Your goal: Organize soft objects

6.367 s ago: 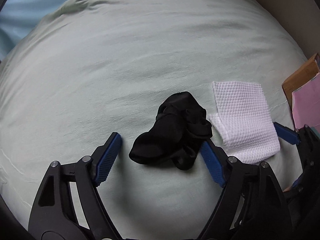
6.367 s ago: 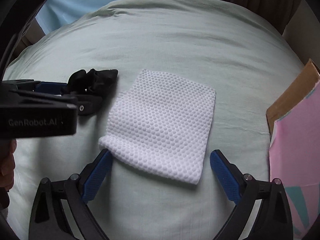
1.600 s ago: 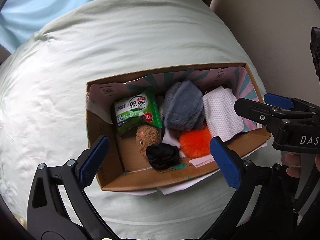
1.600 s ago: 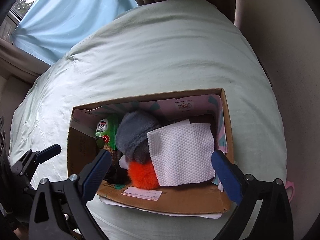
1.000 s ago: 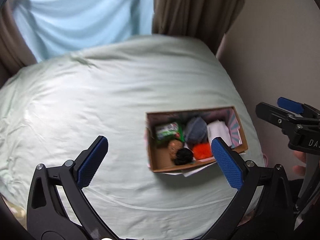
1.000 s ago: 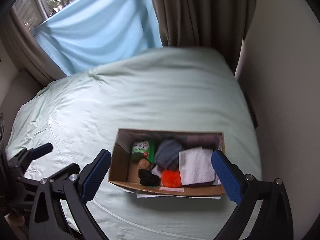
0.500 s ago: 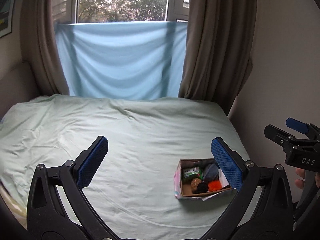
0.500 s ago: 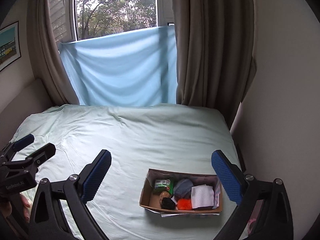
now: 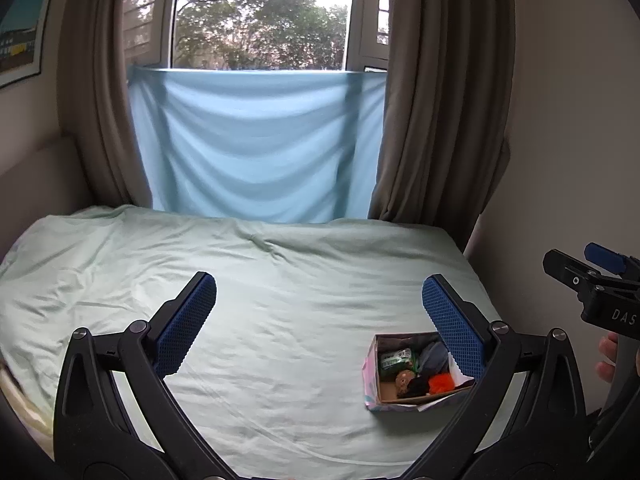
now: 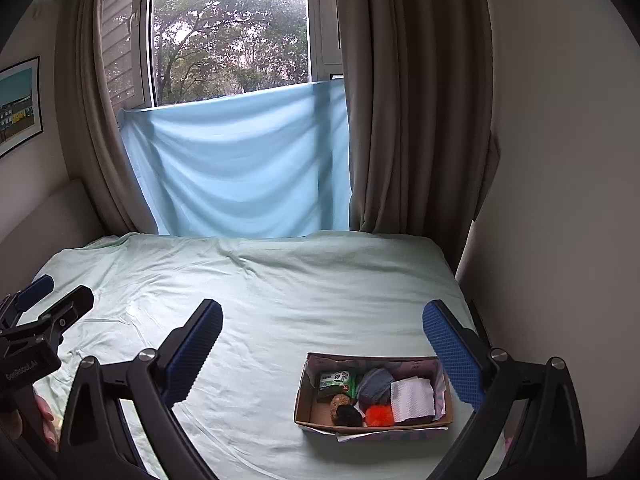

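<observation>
A bedroom seen from two handheld grippers raised high above a bed (image 10: 280, 288) covered with a pale green sheet. The left gripper (image 9: 320, 320) is empty, its two blue-padded fingers spread wide. The right gripper (image 10: 322, 344) is likewise spread wide and holds nothing. Neither touches the bed or anything on it.

In the right wrist view, a cardboard box (image 10: 372, 426) sits on the sheet at about 5 o'clock, near the bed's right edge and the wall. It holds the soft things, packed close together: a white cloth (image 10: 412, 398) toward the right end, a grey fuzzy item (image 10: 374, 384) beside it, an orange pom-pom (image 10: 378, 414) in front of that, a black sock (image 10: 348, 414) next to the pom-pom, a small brown plush (image 10: 340, 399) behind the sock, and a green wipes pack (image 10: 336, 380) at the left end. The items are small at this range, so the plush is hard to make out.

In the left wrist view the same box (image 9: 374, 380) lies at about 4 o'clock, partly behind the gripper's right finger. At 12 o'clock a light blue cloth (image 10: 240, 160) hangs across a window (image 10: 228, 32), flanked by brown curtains (image 10: 416, 100). A framed picture (image 10: 18, 104) hangs on the wall at 9 o'clock.
</observation>
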{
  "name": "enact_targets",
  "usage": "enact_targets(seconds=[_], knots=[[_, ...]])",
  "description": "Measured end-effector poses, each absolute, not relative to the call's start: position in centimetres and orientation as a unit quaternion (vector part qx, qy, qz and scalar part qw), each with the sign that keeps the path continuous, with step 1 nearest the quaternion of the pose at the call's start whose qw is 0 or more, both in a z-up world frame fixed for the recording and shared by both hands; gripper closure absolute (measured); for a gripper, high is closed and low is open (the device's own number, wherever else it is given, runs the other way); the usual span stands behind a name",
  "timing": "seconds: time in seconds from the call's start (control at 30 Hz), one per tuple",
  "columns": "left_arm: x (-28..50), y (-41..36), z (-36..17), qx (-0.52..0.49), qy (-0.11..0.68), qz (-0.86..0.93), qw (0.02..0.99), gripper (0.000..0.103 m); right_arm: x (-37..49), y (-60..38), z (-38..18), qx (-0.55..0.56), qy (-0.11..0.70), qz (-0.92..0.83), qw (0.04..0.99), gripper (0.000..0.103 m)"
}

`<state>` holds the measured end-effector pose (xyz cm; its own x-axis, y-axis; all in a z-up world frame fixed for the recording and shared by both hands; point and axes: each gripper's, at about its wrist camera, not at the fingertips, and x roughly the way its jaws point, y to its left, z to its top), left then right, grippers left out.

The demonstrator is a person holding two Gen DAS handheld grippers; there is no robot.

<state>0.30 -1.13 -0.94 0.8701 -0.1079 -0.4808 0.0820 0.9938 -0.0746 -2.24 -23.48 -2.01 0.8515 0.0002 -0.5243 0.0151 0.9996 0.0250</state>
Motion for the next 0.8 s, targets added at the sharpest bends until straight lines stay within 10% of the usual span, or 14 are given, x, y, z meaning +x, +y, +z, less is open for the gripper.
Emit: enact_targets(seconds=[0.8], knots=[[0.57,-1.89,-1.17,-0.011,0.247,-0.059,0.967,0.000,-2.24,-23.12,-1.48,0.013,0.266,-0.019,0.964,0.003]])
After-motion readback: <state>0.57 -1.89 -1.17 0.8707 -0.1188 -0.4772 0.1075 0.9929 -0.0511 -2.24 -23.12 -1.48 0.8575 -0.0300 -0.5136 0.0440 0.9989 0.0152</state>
